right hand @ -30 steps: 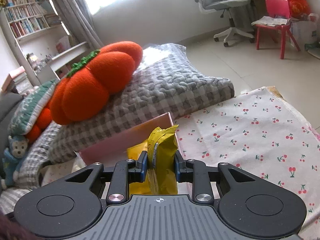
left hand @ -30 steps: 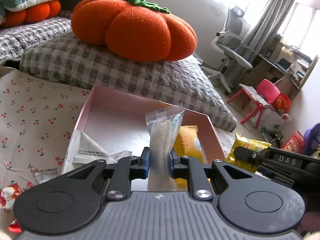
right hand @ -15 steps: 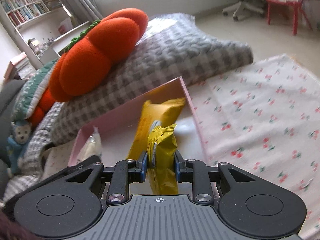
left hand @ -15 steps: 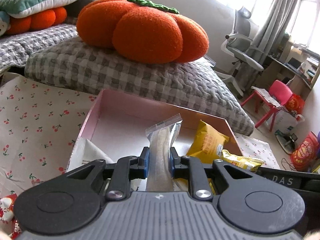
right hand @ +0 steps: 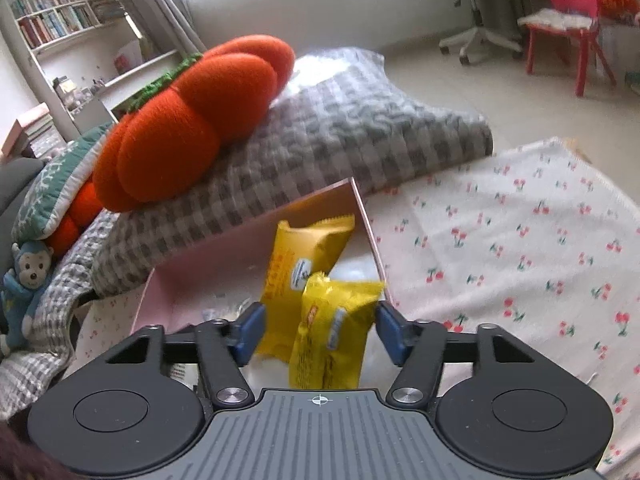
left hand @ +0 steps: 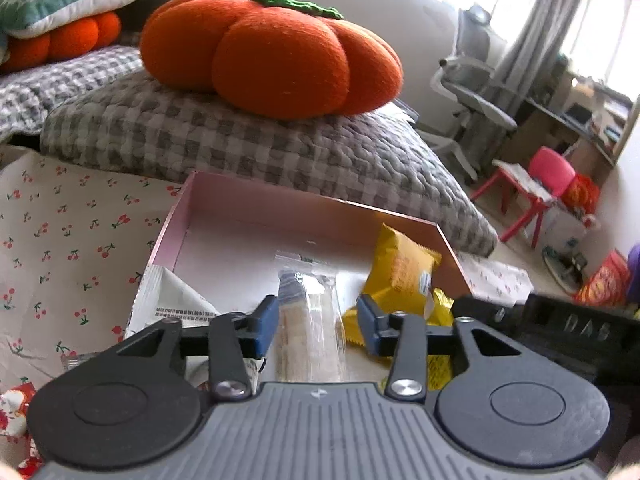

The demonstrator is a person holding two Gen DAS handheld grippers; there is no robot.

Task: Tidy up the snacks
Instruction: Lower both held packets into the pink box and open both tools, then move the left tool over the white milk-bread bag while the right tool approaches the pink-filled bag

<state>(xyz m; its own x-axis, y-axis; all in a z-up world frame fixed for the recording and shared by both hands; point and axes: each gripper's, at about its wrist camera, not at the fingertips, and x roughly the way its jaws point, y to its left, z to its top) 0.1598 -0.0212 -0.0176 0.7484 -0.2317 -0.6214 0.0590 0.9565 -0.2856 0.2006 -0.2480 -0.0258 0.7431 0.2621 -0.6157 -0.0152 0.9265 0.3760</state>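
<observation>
A pink box point(left hand: 304, 208) lies on the cherry-print cloth; it also shows in the right wrist view point(right hand: 224, 256). My left gripper point(left hand: 318, 320) is open over the box, and a clear packet of pale snack point(left hand: 310, 332) lies loose between its fingers. My right gripper point(right hand: 318, 330) is open, and a small yellow packet point(right hand: 334, 340) lies between its fingers in the box. A larger yellow packet point(right hand: 304, 252) leans in the box behind it, also in the left wrist view point(left hand: 400, 276). A white wrapper point(left hand: 168, 304) hangs over the box's left edge.
A grey checked cushion point(left hand: 224, 148) with an orange pumpkin pillow point(left hand: 272, 52) lies right behind the box. The cherry-print cloth point(right hand: 520, 248) spreads to the right of the box. A red snack pack point(left hand: 12, 408) lies at the left. An office chair point(left hand: 468, 92) and red child's chair point(right hand: 568, 24) stand beyond.
Both grippers have opened and let go of their packets, which now lie in the pink box. Both had moved forward over the box.
</observation>
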